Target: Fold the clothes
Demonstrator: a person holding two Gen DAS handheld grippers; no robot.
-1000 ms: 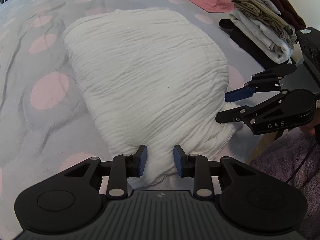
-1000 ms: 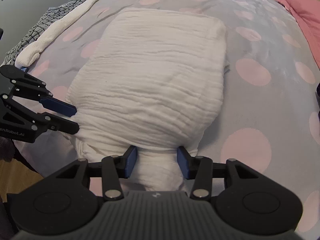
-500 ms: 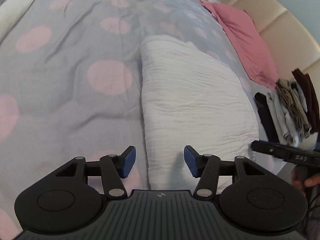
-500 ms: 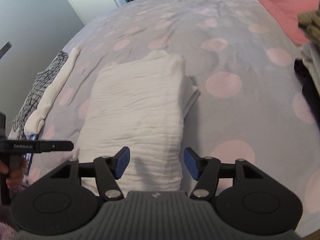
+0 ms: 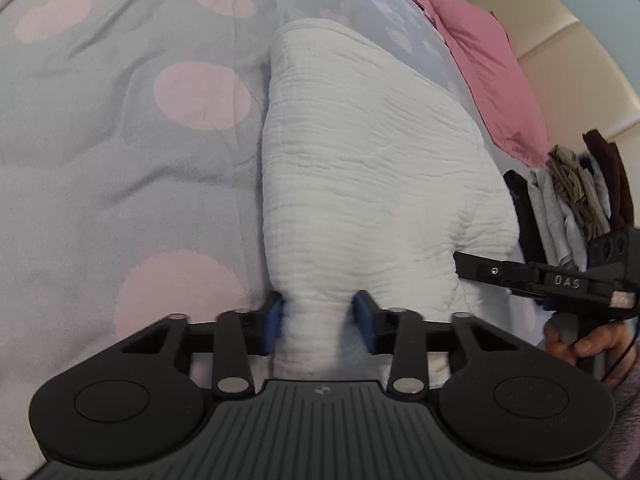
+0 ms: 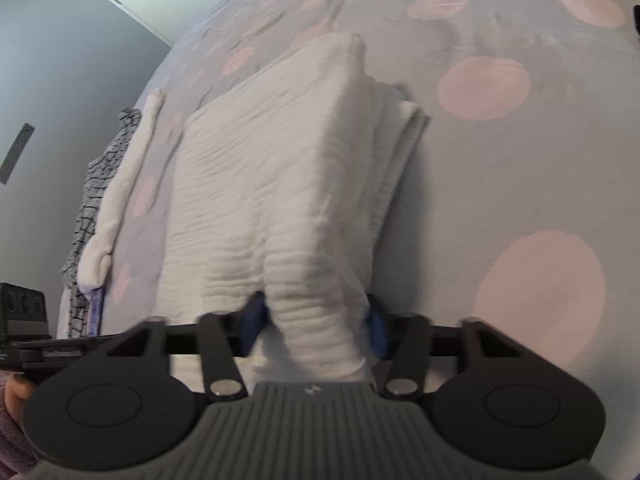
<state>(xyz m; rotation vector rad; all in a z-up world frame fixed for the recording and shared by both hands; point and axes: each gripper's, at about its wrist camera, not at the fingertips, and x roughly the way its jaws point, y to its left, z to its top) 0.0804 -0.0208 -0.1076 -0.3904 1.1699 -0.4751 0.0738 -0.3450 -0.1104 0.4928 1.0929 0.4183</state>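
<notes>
A white crinkled cloth (image 5: 360,160), folded into a thick rectangle, lies on the grey bedspread with pink dots (image 5: 120,160). My left gripper (image 5: 320,322) is shut on the near edge of the cloth, and the fabric bunches between its blue pads (image 5: 274,322). The right gripper (image 5: 540,280) shows side-on at the cloth's right corner. In the right wrist view the same white cloth (image 6: 272,168) rises toward my right gripper (image 6: 316,324), which grips a gathered bunch of it. Lower layers of the fold stick out on the right side. The left gripper (image 6: 24,344) sits at the far left.
A stack of folded clothes (image 5: 572,200) stands on the right, with a pink cover (image 5: 488,72) and a beige headboard (image 5: 560,40) behind. A checked garment (image 6: 96,184) and a white roll (image 6: 120,200) lie at the bed's left edge. A hand (image 5: 580,344) holds the right gripper.
Both grippers held the cloth, then opened and drew back half a second ago. Now both have closed on its near edge again, and the fabric gathers and lifts.
</notes>
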